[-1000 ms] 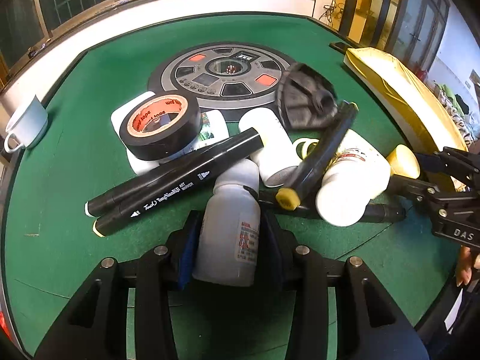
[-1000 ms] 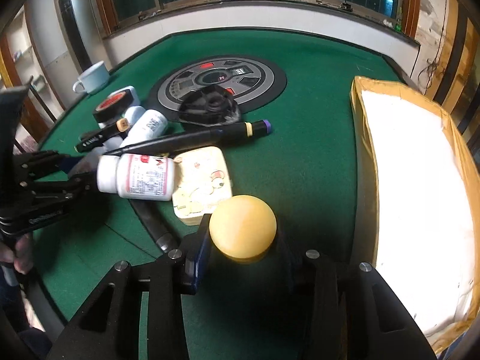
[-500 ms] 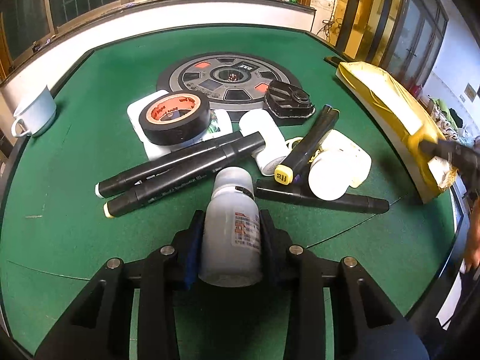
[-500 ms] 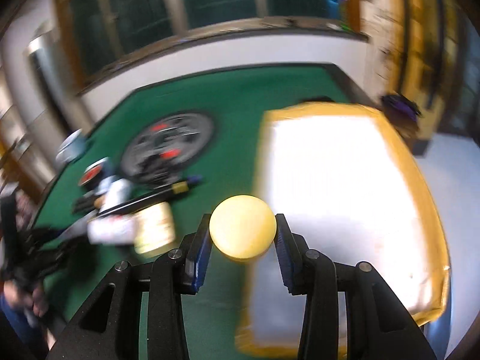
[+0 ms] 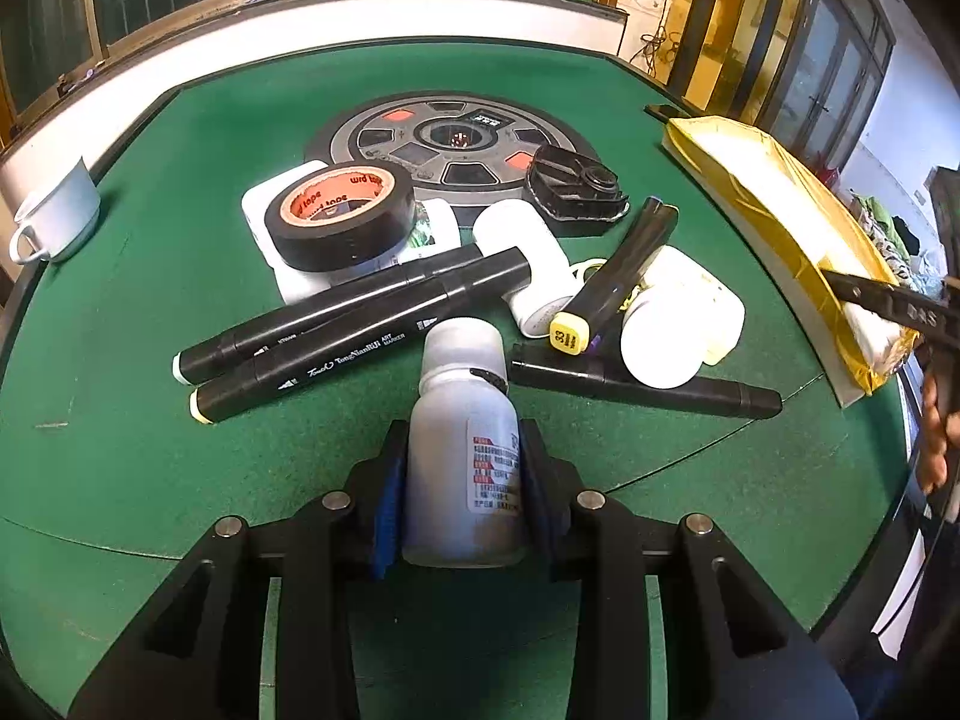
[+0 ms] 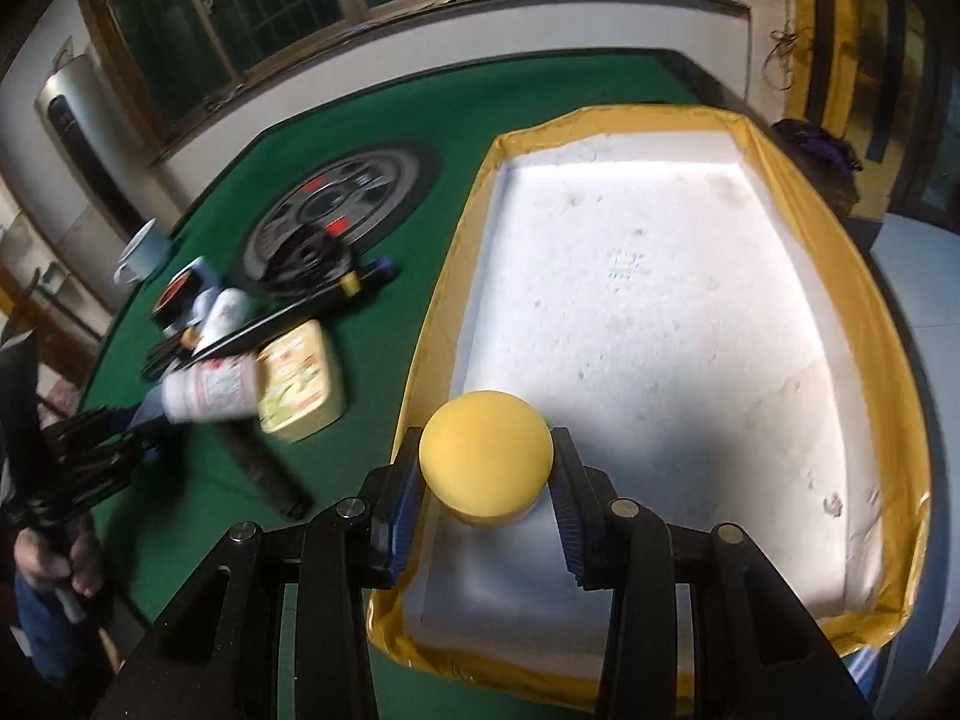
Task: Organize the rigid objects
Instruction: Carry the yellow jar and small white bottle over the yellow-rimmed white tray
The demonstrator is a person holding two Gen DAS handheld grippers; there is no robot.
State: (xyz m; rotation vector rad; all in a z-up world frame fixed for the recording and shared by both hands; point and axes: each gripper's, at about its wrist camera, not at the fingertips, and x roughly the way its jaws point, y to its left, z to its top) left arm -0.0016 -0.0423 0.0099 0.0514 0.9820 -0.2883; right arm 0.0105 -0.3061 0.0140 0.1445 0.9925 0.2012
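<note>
Progress is slim so far, by my reading: the foam tray with its yellow taped rim shows nothing inside it yet, and nearly everything is heaped on the green table.

My right gripper is clamped on a yellow-capped jar, and I have it hanging over the near end of the tray, just inside the rim. It looks close to a drop-off, though I cannot judge how high it sits above the foam.

My left gripper is closed on a small white bottle, cap pointing away from me, near the front of the heap. Whether the bottle is clear of the felt or resting on it I cannot tell.

Left to sort (quite a lot): a roll of black tape sitting on a white box, two black markers lying side by side, a third marker flat on the felt, a yellow-ended marker propped across the white bottles, and a black clip-like piece at the edge of the round grey panel. A white cup stands well apart at the left edge; I doubt it belongs to the job.

So I count two things in hand, none placed, and the bulk of the heap untouched.
</note>
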